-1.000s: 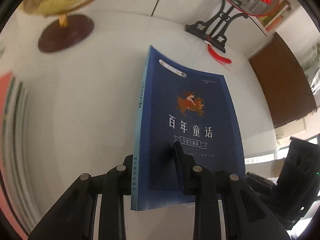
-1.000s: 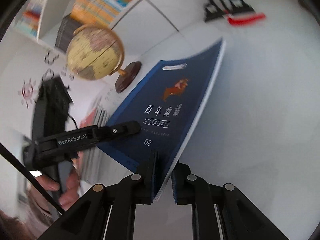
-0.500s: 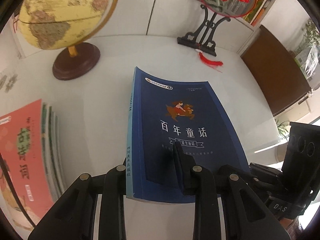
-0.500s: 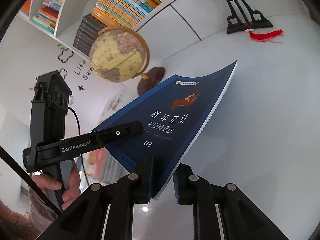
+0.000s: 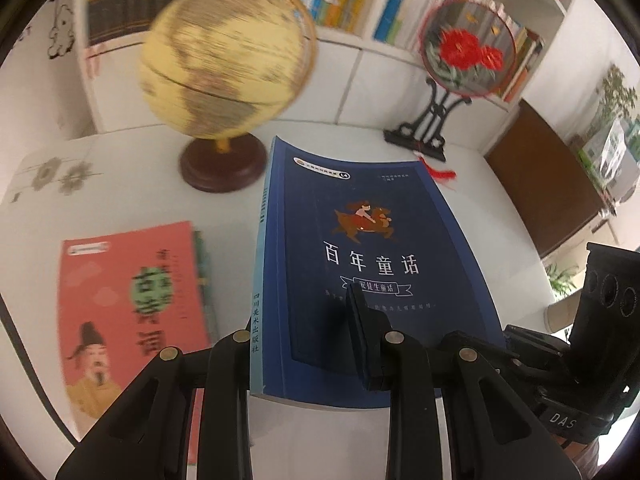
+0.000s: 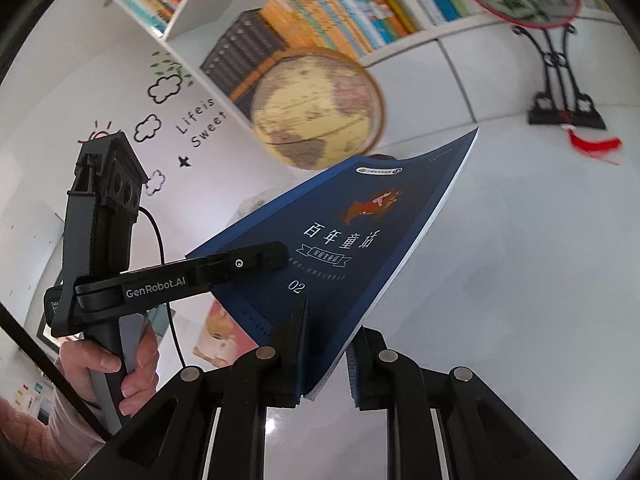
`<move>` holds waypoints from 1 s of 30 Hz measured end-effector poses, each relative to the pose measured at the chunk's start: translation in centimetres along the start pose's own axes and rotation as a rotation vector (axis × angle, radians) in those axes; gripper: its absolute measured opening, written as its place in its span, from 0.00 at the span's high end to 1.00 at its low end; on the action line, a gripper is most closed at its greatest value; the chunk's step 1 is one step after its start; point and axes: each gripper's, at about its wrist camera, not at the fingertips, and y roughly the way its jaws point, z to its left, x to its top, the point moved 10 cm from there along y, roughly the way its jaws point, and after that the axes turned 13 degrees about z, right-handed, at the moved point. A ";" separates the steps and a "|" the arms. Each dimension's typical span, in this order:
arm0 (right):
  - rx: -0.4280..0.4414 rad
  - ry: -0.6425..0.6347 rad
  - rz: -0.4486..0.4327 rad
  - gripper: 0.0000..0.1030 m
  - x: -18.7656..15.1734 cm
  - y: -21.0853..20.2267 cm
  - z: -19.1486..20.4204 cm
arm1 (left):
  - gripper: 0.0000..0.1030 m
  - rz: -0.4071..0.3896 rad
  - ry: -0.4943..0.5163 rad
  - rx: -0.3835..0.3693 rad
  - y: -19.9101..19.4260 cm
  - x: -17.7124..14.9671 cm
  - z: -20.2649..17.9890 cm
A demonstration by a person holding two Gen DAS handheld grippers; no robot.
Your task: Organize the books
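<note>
1. While both claws grip it, the blue book point(image 5: 372, 264) hangs clear of the white table point(image 5: 132, 184): the left gripper point(image 5: 308, 344) is clenched across its spine corner at the lower middle of the left view, and the right gripper point(image 6: 326, 344) pinches its lower page edge.
2. At lower left lies the pink book point(image 5: 128, 300), topping a flat stack.
3. Step in hand, likely: carrying the book over.
4. Next: swing it left, level it above that stack, lower, then release.
</note>
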 end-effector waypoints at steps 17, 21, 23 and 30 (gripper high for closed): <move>0.083 -0.183 0.099 0.85 0.5 8.8 12.0 | 0.76 -0.126 -0.300 0.002 -5.9 -5.6 13.6; 0.092 -0.205 0.134 0.85 -0.3 11.1 13.4 | 0.76 -0.121 -0.332 0.028 -5.3 -7.0 15.5; 0.097 -0.207 0.150 0.85 -0.8 12.3 13.5 | 0.76 -0.118 -0.351 0.023 -4.7 -7.6 16.2; 0.104 -0.171 0.196 0.85 -2.3 15.8 12.8 | 0.76 -0.089 -0.448 -0.010 -2.3 -10.1 18.3</move>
